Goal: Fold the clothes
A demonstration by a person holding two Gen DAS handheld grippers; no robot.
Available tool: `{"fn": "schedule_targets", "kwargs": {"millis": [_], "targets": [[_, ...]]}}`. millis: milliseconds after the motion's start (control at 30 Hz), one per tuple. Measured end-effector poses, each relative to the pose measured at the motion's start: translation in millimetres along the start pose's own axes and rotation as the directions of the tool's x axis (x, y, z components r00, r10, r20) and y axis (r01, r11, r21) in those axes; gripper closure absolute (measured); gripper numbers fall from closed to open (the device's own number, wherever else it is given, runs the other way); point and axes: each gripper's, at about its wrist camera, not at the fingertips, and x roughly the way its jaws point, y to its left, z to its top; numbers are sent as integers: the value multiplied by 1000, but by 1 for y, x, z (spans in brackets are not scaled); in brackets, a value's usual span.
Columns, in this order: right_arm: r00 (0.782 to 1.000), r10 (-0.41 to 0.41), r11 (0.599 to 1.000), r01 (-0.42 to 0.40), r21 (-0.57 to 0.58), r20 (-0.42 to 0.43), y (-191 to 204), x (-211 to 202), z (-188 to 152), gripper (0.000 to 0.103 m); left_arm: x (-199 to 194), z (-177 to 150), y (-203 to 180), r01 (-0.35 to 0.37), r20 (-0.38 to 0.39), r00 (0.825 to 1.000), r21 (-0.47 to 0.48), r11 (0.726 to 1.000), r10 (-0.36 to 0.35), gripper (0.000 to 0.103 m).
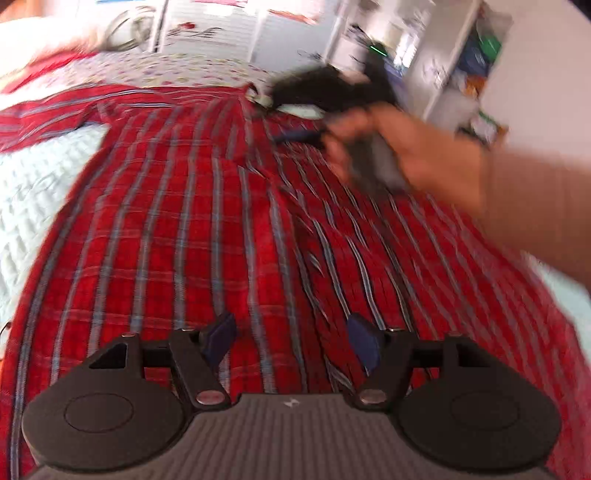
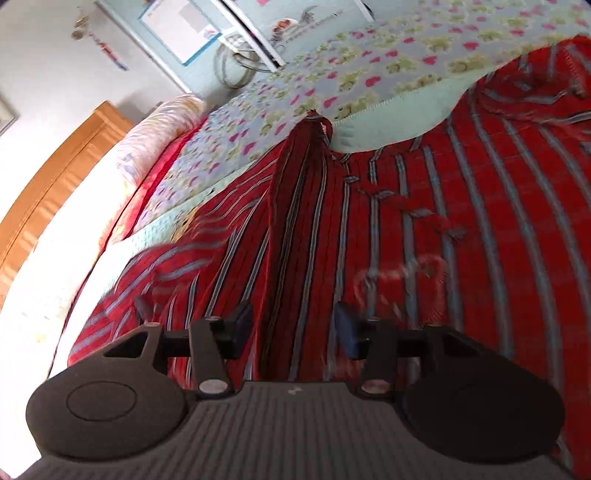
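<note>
A red plaid shirt [image 1: 177,229] with blue-grey stripes lies spread over the bed and fills both views. My left gripper [image 1: 291,336] hovers just above its near part, jaws open with only flat cloth below them. Farther right, a person's hand [image 1: 424,158] holds the other gripper over the shirt, blurred by motion. In the right wrist view the shirt [image 2: 461,221] shows a raised fold or sleeve [image 2: 299,206] running from the far edge down towards my right gripper [image 2: 293,321]. Its jaws stand apart and the pads do not press the cloth.
The bed has a white quilted cover [image 1: 37,206] on the left and a floral blanket [image 2: 369,66] beyond the shirt. A pillow [image 2: 155,136] and wooden headboard [image 2: 48,184] lie at the left. Shelves [image 1: 476,66] and louvred doors [image 1: 229,26] stand behind the bed.
</note>
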Motion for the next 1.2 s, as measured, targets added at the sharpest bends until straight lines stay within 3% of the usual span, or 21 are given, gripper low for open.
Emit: {"fn": "schedule_targets", "kwargs": {"millis": [100,133,167,300,367,467,567,600,667,733,800,833,967,1000,1067,1133,1200], "targets": [[997,58,998,-58,7,-53,4,20,7,55,5,0,0,32,6,999,1,999,-32,28],[996,55,998,-55,-4,-68,6,26,9,65,5,-1,0,43,8,999,6,999,-43,27],[996,34,999,-36,-21,-82,6,31,11,103,5,-2,0,55,9,998,10,998,-55,27],[996,-61,998,59,-34,-58,-4,23,21,103,2,-9,8,102,30,994,37,994,-103,26],[997,-55,998,56,12,-53,-16,21,24,103,1,-10,14,118,29,992,41,992,-119,26],[997,-46,999,45,-13,-64,-17,27,20,103,-1,-9,16,134,16,991,48,990,-135,26],[998,-23,999,24,24,-63,-25,24,20,103,-7,1,25,195,-12,981,-56,979,-196,28],[998,-16,999,18,35,-59,-27,21,18,103,-11,7,33,228,6,973,-118,966,-229,28],[999,-15,999,17,37,-43,-28,14,13,103,-18,24,49,245,107,968,-202,948,-227,28],[999,-27,999,28,46,-21,-30,11,11,103,-17,49,52,136,238,967,-167,976,-94,26],[1000,-23,996,23,82,-3,-35,6,9,103,-10,70,53,3,359,932,-133,991,45,26],[1000,-13,996,13,91,-8,-37,5,8,103,-1,78,53,-67,411,905,-120,991,111,26],[999,-32,998,33,51,-23,-35,-2,17,102,49,77,58,-298,440,835,-145,944,331,23],[999,-45,998,45,41,-7,-34,-6,22,98,61,71,60,-331,414,836,-144,933,361,22],[998,-52,998,52,28,29,-34,-12,36,97,77,66,68,-343,309,870,-183,921,385,22],[994,-91,996,92,-5,57,-33,-9,53,97,76,63,77,-344,308,860,-242,907,408,18],[993,-103,995,104,-4,60,-33,1,70,96,73,58,87,-295,330,860,-299,907,389,16]]}}
